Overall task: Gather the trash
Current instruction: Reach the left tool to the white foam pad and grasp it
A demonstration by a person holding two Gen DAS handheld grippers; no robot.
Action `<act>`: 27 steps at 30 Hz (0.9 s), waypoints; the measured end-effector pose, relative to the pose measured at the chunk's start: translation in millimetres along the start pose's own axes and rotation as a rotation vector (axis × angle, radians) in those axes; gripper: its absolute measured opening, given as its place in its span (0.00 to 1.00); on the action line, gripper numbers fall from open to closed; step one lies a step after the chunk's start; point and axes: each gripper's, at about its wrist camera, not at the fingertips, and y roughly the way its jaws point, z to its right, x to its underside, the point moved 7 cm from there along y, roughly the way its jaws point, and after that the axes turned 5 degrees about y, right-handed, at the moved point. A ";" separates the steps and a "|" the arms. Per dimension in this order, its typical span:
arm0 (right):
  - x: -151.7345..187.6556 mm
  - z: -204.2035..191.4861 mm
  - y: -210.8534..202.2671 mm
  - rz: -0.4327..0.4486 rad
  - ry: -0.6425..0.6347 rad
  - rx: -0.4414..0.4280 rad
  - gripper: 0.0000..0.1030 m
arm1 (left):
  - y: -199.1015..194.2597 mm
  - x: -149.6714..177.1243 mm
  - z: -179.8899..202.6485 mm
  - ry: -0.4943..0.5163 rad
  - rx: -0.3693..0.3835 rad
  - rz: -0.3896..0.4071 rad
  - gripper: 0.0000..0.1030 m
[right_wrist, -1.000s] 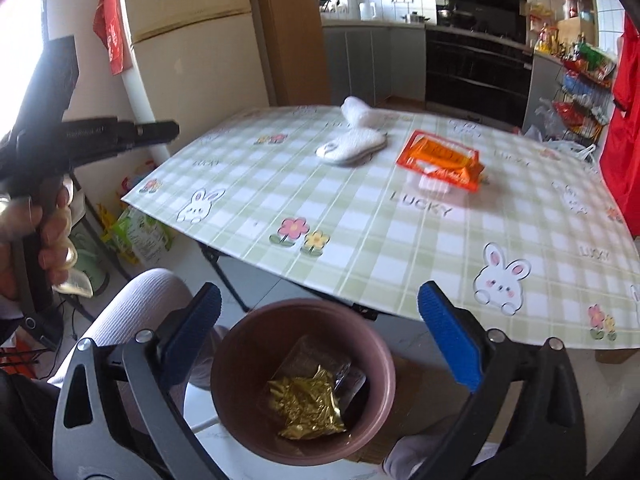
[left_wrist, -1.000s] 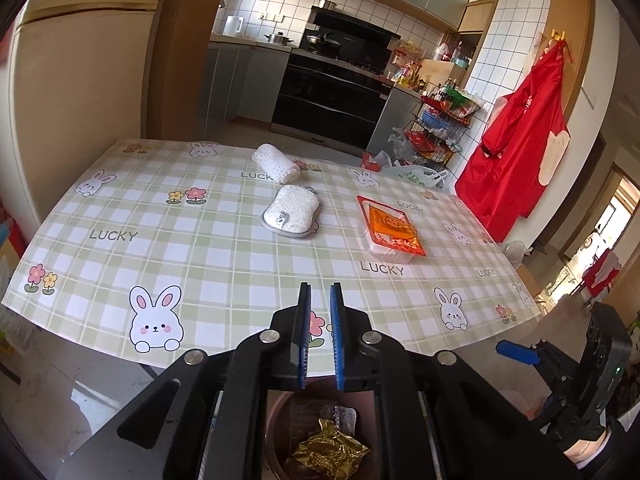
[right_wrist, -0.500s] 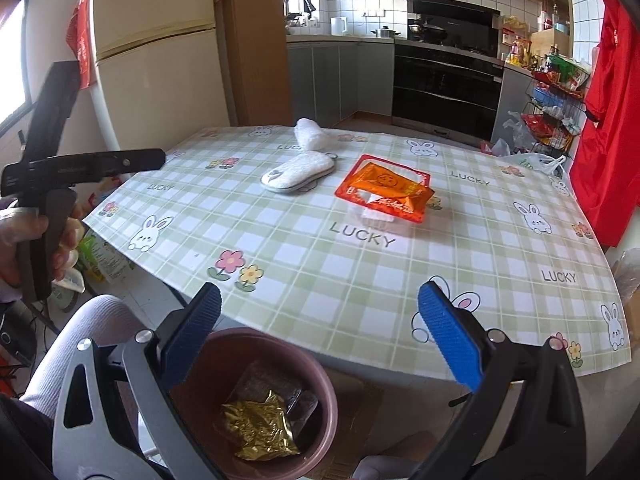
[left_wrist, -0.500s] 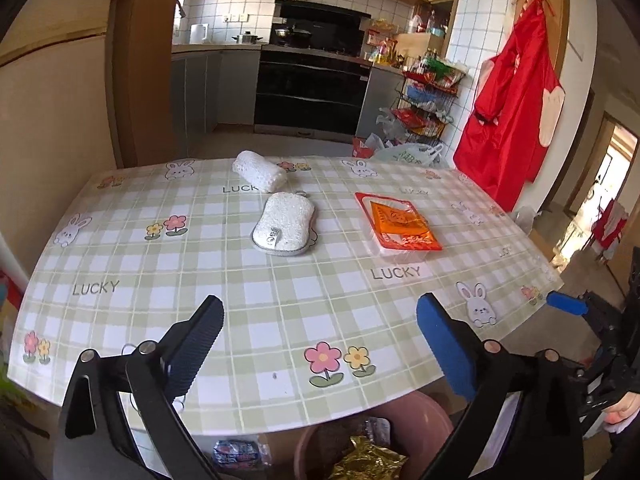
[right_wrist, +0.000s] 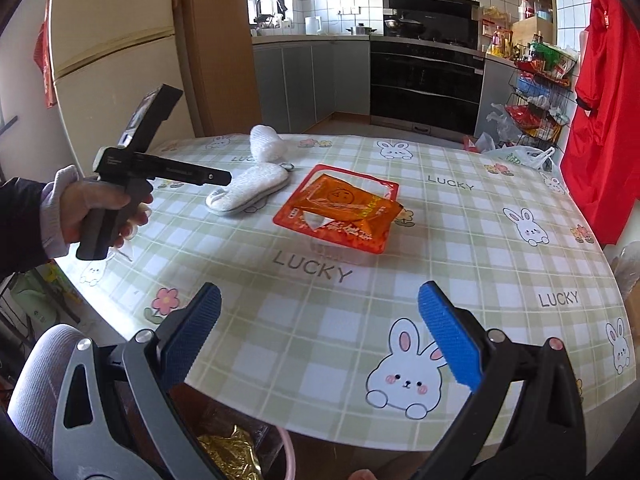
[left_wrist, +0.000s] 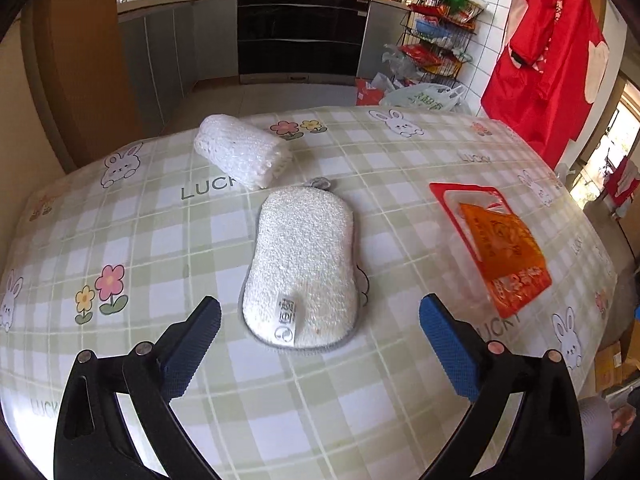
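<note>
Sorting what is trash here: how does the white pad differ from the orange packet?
The pad is white, thick and fluffy with rounded ends; the packet is orange, thin and glossy with printing. The pad looks intact, the packet crumpled and lying on a clear, red-rimmed tray. Both lie flat on the table, untouched.

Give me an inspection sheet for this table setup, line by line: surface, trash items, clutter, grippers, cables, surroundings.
Surface: table under a green checked cloth with rabbits and LUCKY print.
Job's things: orange wrapper lying on a clear tray; bubble-wrap roll near the far edge; gold wrapper already in the bin below the near edge.
Clutter: white sponge pad, flat, between roll and wrapper.
Grippers: left gripper open, just short of the sponge pad; right gripper open, empty, over the near edge.
Cables: nothing seen.
Surroundings: fridge, oven, wire rack, red apron.
</note>
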 end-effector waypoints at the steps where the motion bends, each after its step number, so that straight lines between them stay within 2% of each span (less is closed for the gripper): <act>1: -0.5 4.1 4.4 -0.007 0.001 0.006 0.95 | 8.7 -3.4 -2.7 0.001 -0.005 -0.006 0.94; 7: -1.2 21.9 23.5 -0.040 0.005 0.039 0.95 | 55.4 -9.3 -18.1 -0.046 -0.008 -0.102 0.94; 13: -2.6 29.7 39.4 -0.070 0.018 0.038 0.95 | 77.6 -6.0 -18.1 -0.024 -0.030 -0.161 0.94; 15: -2.6 29.2 43.8 -0.091 0.030 0.012 0.95 | 80.1 -3.0 -20.5 -0.053 -0.021 -0.170 0.94; 18: -4.0 28.4 51.0 -0.113 0.042 0.001 0.94 | 81.6 -1.1 -23.5 -0.069 -0.016 -0.170 0.94; 20: -6.4 27.0 54.2 -0.121 0.035 0.002 0.94 | 80.7 0.1 -22.6 -0.050 -0.028 -0.169 0.88; 23: -9.7 25.4 56.1 -0.120 0.020 -0.003 0.94 | 75.7 3.4 -21.8 -0.023 -0.030 -0.157 0.87; 27: -12.9 25.6 57.3 -0.125 -0.008 -0.001 0.94 | 56.3 6.6 -21.4 -0.026 -0.003 -0.103 0.85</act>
